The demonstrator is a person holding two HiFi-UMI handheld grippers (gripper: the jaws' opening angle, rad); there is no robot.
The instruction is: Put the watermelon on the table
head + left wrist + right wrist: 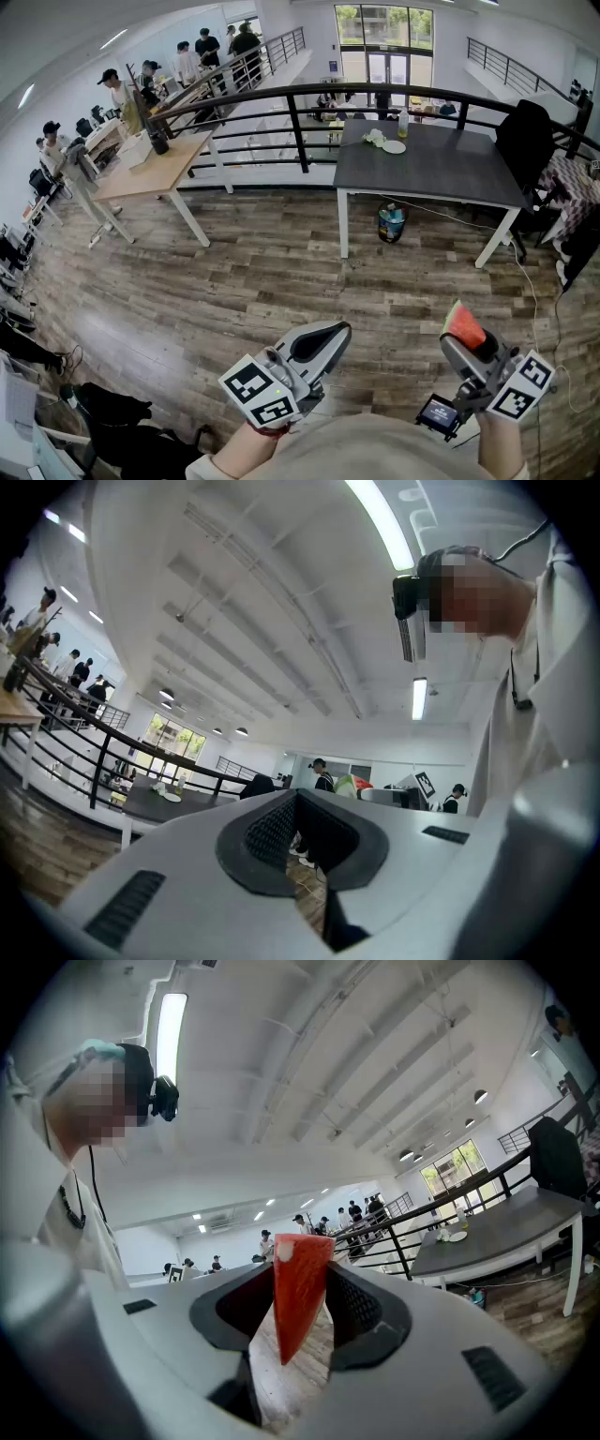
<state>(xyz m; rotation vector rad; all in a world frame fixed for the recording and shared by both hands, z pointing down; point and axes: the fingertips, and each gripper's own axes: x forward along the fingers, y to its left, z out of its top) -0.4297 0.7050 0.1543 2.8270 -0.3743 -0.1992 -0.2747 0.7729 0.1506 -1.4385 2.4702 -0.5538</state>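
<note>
Grey table [427,173] — white plate [394,147], bottle [403,123] at far edge; wood floor [272,272] beneath.

Open-plan office or lab on a mezzanine level: wood-plank floor [234,272], black railing [291,112] along the edge, grey table [431,169] and wooden desk [159,169] beside it, people [120,92] gathered behind, glass doors [382,67] at the far end, strip lights [171,1024] overhead.

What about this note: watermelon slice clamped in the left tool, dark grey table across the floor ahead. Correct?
Wrong tool: the right gripper view shows the watermelon slice clamped in the right tool; the left tool holds nothing. The dark grey table is across the floor ahead.
</note>
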